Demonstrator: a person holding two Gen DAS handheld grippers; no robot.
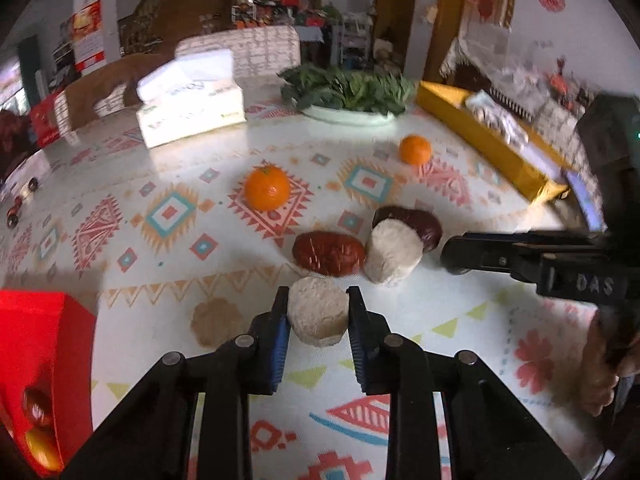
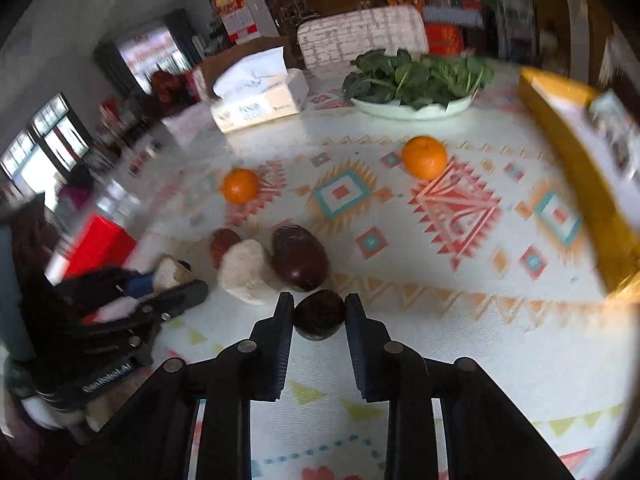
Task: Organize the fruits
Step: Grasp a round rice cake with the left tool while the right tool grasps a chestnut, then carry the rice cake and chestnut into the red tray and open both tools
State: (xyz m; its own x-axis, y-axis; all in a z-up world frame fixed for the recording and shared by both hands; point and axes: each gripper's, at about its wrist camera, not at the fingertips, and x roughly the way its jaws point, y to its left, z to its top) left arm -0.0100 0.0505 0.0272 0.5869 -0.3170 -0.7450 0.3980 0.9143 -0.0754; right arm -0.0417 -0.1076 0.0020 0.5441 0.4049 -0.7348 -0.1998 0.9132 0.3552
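1. Left gripper [image 1: 318, 312] fingers pinch a pale, rough-cut fruit chunk [image 1: 318, 316]; right gripper [image 2: 319, 316] fingers pinch a dark purple fruit [image 2: 320, 314].
2. Fruit types unclear; red box [image 1: 40, 360] cropped.
3. Patterned tablecloth [image 1: 160, 216] carries two oranges [image 1: 267, 187].

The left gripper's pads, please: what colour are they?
Blue, clearest in the left wrist view, where the pads flank a pale round piece.

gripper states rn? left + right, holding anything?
Left gripper: shut on the pale round piece.
Right gripper: shut on the dark round fruit.
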